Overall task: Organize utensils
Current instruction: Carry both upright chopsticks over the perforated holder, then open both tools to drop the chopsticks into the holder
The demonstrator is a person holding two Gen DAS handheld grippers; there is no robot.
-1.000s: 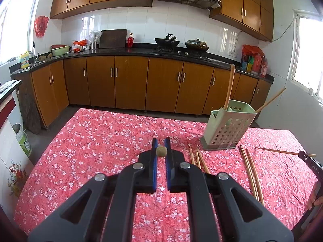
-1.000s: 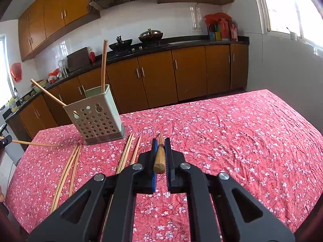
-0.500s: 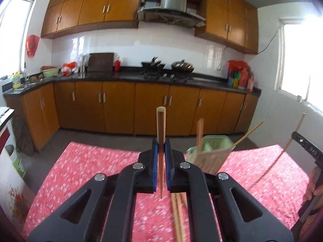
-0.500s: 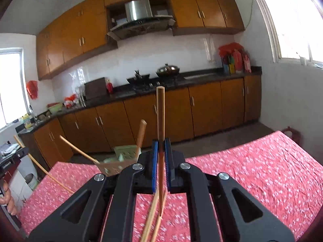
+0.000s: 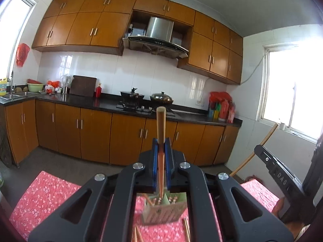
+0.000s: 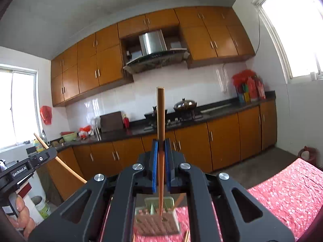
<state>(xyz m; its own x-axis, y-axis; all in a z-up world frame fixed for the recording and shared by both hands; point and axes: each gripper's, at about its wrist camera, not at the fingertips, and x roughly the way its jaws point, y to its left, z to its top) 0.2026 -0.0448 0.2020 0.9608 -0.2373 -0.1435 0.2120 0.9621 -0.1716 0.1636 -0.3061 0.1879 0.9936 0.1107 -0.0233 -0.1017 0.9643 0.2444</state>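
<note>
My left gripper (image 5: 161, 147) is shut on a wooden chopstick (image 5: 161, 125) held upright, its lower tip just above the pale green perforated utensil holder (image 5: 163, 211) on the table. My right gripper (image 6: 161, 147) is shut on another chopstick (image 6: 160, 117), also upright, its tip over the same holder (image 6: 157, 219). Loose chopsticks (image 5: 186, 230) lie on the red floral tablecloth (image 5: 46, 197) beside the holder. Each gripper shows at the edge of the other's view, the right one (image 5: 278, 173) and the left one (image 6: 26, 167).
The holder has a divider and at least one chopstick inside. The kitchen counter (image 5: 105, 104) with stove and pans runs behind the table. A white bucket (image 6: 43, 207) stands on the floor at left. The table edge (image 6: 298, 161) is at right.
Both grippers rose from the table and tilted up, turning their chopsticks from flat to upright. Both now hang above the holder, which has come under the fingers.
</note>
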